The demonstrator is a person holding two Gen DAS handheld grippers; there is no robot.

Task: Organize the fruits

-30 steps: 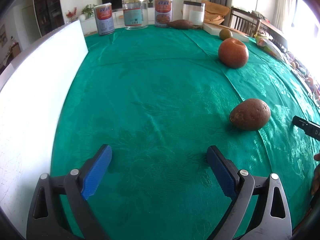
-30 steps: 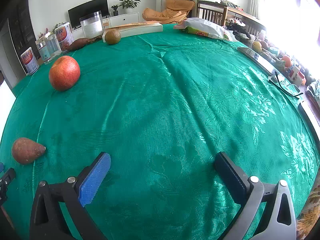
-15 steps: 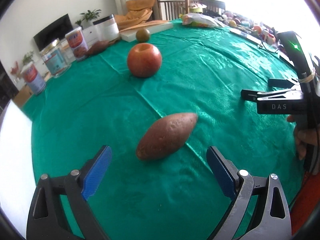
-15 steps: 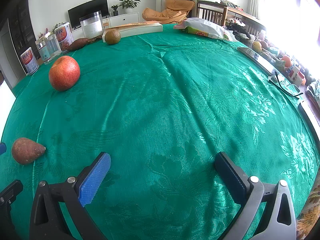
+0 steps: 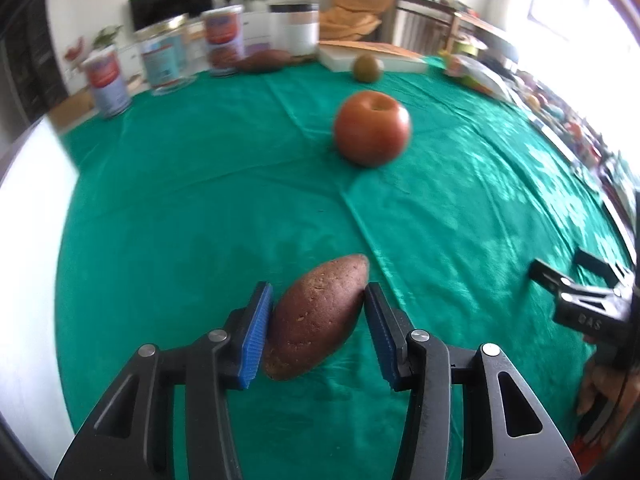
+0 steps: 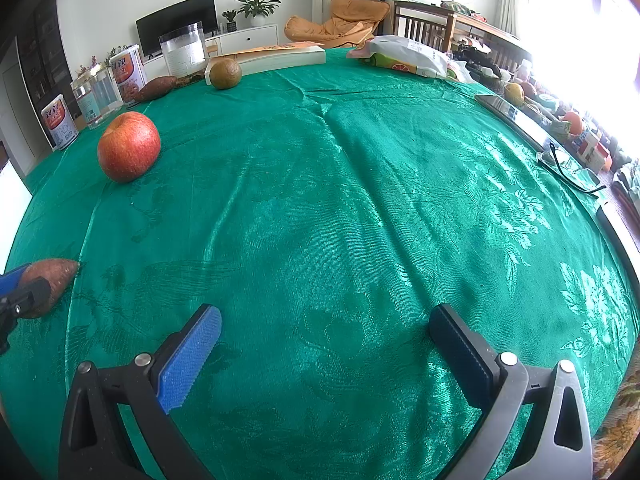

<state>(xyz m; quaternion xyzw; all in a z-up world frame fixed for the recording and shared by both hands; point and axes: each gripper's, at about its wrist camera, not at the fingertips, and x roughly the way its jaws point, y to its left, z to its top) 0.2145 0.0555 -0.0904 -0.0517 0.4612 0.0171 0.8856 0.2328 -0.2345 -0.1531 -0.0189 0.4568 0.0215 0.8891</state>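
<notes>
Left gripper [image 5: 318, 320] clamps the sweet potato [image 5: 318, 316] on the near green tabletop [image 5: 200, 200]; right gripper [image 6: 326, 350] hovers wide, holding nothing.

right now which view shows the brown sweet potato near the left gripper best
The left wrist view: the brown pointed sweet potato lies centred between the left gripper's blue pads, both touching its sides. The right wrist view catches only part of it at the left edge, partly behind the left gripper's finger.
</notes>
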